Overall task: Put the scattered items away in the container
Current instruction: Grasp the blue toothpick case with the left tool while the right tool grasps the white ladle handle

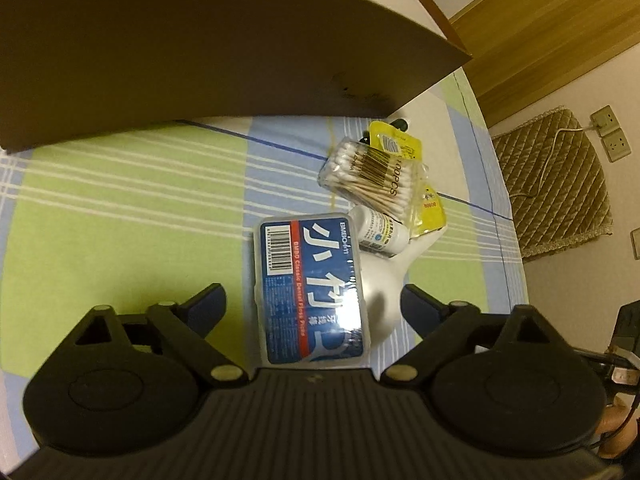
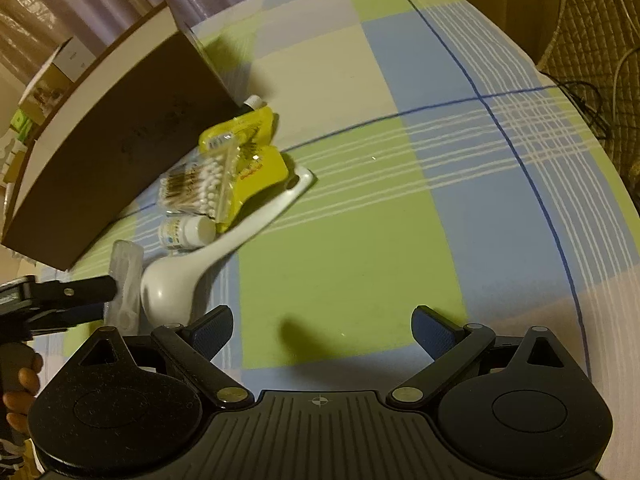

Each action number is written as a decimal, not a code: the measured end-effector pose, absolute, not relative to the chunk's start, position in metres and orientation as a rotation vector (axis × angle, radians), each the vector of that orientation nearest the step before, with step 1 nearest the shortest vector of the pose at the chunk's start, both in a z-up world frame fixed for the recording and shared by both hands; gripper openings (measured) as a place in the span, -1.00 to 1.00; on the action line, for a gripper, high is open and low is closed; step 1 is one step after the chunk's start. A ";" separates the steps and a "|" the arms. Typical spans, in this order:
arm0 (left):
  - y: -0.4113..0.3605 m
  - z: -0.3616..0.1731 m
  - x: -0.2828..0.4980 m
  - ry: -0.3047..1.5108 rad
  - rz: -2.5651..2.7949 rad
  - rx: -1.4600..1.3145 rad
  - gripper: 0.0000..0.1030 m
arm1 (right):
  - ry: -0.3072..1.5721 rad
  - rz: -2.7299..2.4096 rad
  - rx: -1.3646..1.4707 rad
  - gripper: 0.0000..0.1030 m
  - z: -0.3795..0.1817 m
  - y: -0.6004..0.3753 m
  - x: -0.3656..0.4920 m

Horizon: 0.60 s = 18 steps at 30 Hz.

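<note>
My left gripper (image 1: 314, 304) is open over the checked tablecloth. A blue dental floss box (image 1: 312, 292) lies between its fingers, touching neither, and rests partly on a white spoon (image 1: 384, 280). Beyond it lie a small white bottle (image 1: 380, 232), a pack of cotton swabs (image 1: 372, 172) and yellow sachets (image 1: 396, 140). The brown cardboard box (image 1: 200, 40) stands behind them. My right gripper (image 2: 322, 330) is open over bare cloth with nothing between its fingers. To its left are the spoon (image 2: 224, 248), bottle (image 2: 186, 232), swabs (image 2: 196, 184), sachets (image 2: 248, 152), box (image 2: 100, 140) and left gripper (image 2: 68, 292).
The round table's edge (image 1: 516, 240) curves along the right. Past it stand a quilted chair cushion (image 1: 552, 176) and wall sockets (image 1: 612, 136) with a cable. A hand (image 2: 20, 392) holds the left gripper's handle. Small cartons (image 2: 72, 56) sit behind the box.
</note>
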<state>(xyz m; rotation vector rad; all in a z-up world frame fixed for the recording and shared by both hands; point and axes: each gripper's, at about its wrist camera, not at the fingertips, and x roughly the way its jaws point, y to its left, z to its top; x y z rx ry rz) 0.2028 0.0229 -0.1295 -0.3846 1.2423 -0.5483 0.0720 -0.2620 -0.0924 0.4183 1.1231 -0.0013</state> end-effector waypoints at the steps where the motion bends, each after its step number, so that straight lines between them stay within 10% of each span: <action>1: 0.023 -0.130 0.204 1.239 -0.555 -0.386 0.66 | 1.115 0.009 0.418 0.95 -0.091 -0.261 0.073; 5: 0.021 -0.132 0.206 1.233 -0.579 -0.374 0.04 | 1.067 0.074 0.383 0.95 -0.085 -0.252 0.078; 18: 0.052 -0.114 0.198 1.154 -0.483 -0.132 0.04 | 0.941 0.429 0.023 0.94 -0.069 -0.189 0.114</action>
